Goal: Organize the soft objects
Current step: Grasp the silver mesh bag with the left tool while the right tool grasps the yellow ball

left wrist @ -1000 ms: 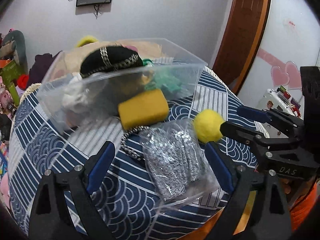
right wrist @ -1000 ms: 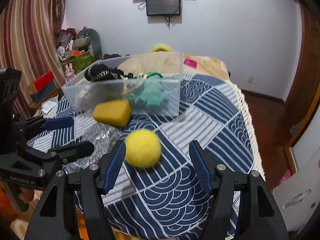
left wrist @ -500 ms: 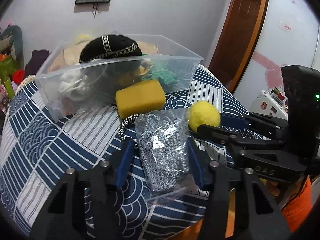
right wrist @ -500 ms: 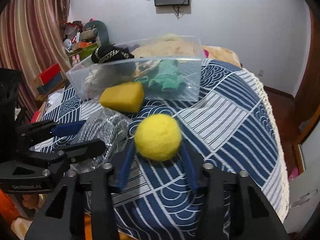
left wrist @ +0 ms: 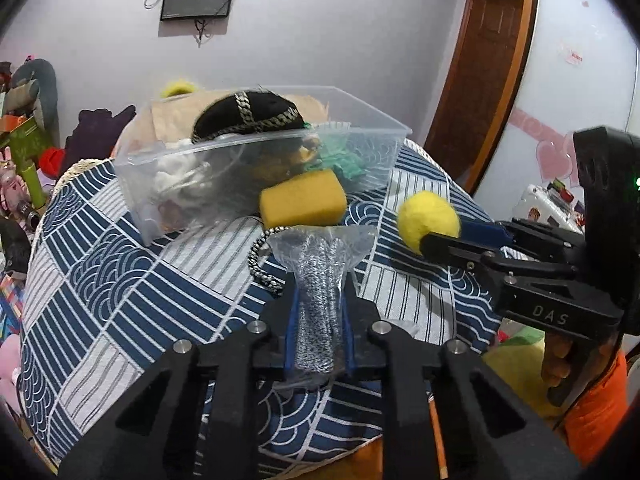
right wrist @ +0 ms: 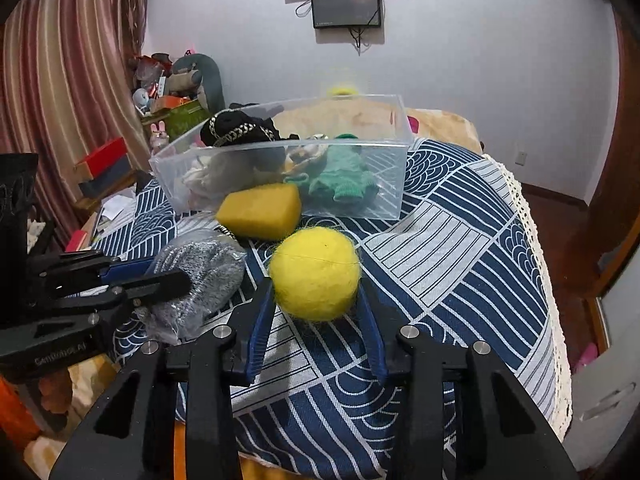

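Observation:
My left gripper (left wrist: 318, 320) is shut on a clear bag of grey knit fabric (left wrist: 318, 304), held above the blue patterned tablecloth (left wrist: 120, 280). My right gripper (right wrist: 316, 300) is shut on a fuzzy yellow ball (right wrist: 314, 274); the ball also shows in the left wrist view (left wrist: 428, 216). A yellow sponge (left wrist: 302, 198) lies against the front of a clear plastic bin (left wrist: 256, 152). The bin holds a black cap (left wrist: 246, 116), a green knit item (right wrist: 344, 178) and white fabric (left wrist: 176, 172). A black-and-white cord (left wrist: 260, 268) lies beside the bag.
The round table drops off at its lace-trimmed right edge (right wrist: 540, 280). Clutter and plush toys (right wrist: 192, 80) stand at the back left. A wooden door frame (left wrist: 492, 60) stands to the right. A bed (right wrist: 440, 124) lies behind the bin.
Both grippers have closed: the left one on the bag of grey fabric, the right one on the yellow ball. Both objects have risen off the tablecloth.

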`<state>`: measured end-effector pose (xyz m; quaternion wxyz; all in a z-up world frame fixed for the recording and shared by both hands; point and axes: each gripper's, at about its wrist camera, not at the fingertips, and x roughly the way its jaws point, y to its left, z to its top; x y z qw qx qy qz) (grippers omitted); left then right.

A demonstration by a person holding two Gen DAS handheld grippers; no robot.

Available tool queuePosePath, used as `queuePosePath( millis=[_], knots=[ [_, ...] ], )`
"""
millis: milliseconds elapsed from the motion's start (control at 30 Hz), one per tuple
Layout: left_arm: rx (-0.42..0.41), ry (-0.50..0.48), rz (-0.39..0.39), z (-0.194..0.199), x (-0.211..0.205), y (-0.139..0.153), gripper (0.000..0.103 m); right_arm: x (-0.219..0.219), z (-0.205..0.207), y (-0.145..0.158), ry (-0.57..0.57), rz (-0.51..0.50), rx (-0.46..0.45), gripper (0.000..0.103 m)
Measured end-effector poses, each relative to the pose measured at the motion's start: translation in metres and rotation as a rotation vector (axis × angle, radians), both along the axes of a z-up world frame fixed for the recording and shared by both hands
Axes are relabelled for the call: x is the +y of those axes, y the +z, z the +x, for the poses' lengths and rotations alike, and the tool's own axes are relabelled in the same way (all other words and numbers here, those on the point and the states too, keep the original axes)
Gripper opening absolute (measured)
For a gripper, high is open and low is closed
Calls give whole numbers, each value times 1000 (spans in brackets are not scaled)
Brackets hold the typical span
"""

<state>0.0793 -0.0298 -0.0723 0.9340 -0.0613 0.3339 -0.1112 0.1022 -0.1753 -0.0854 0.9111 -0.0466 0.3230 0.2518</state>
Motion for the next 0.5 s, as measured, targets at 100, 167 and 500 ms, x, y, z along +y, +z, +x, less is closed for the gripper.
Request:
queuePosePath(
  millis=[100, 167, 500],
  knots=[
    [-25, 11, -9, -4, 6, 10, 17, -2, -2, 4, -3, 10, -9, 38],
    [-50, 17, -7, -8, 8, 18, 17, -1, -2, 6, -5, 11, -15, 38],
    [-164, 86, 22, -5, 32, 55, 17, -4, 7, 36, -33, 26, -79, 38]
  ],
)
